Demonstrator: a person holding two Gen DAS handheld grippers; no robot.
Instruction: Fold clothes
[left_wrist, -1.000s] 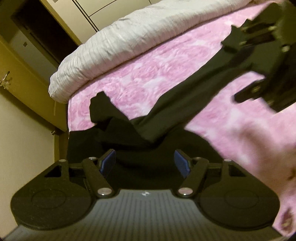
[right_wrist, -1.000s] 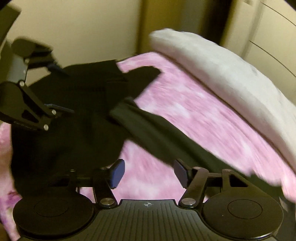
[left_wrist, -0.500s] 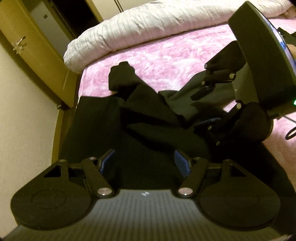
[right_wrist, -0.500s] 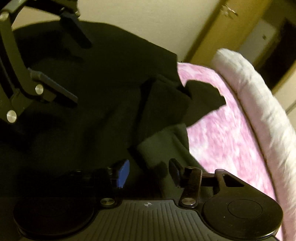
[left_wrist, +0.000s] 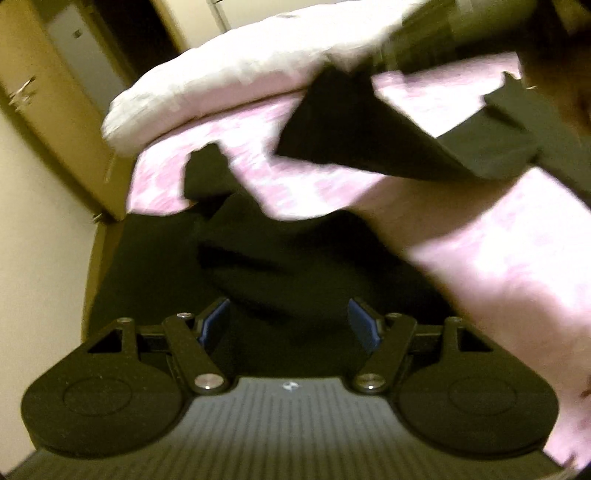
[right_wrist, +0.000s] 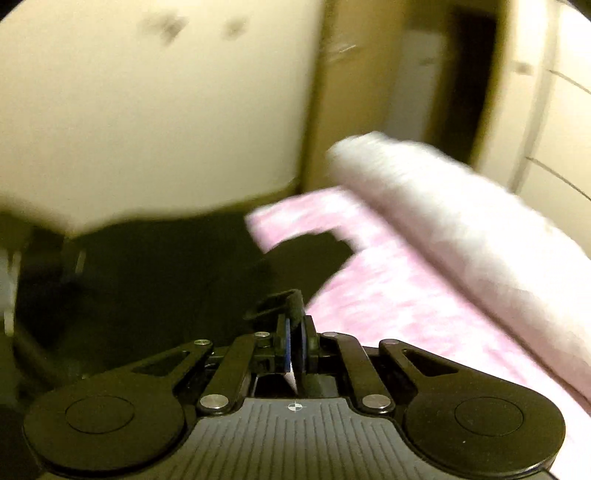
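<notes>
The black garment (left_wrist: 295, 266) lies bunched on the pink bedspread (left_wrist: 498, 258), filling the lower middle of the left wrist view and the lower left of the right wrist view. One end of it rises as a taut dark band (left_wrist: 369, 144) across the upper right of the left wrist view, blurred by motion, toward the frame's top right corner.

In the right wrist view, the right gripper (right_wrist: 295, 332) has just been closing its fingers, and a fold of the black cloth (right_wrist: 291, 306) is pinched between the blue pads (right_wrist: 286, 350), sticking up just past the tips at centre frame. The rest of the garment (right_wrist: 147, 280) spreads away to the left of these fingers.

The left gripper (left_wrist: 290, 325) hangs over the bunched cloth with its fingers spread wide; the blue pads (left_wrist: 212, 325) stand on either side of the dark fabric, and nothing is pressed between them.

A white rolled quilt (left_wrist: 229, 77) lies along the far edge of the bedspread, upper centre in the left view and right of centre in the right view (right_wrist: 461, 221). Beyond it stand a cream wall (right_wrist: 147, 110) and a wooden wardrobe door (left_wrist: 55, 122) at the upper left of the left view. The right wrist view is heavily smeared.
</notes>
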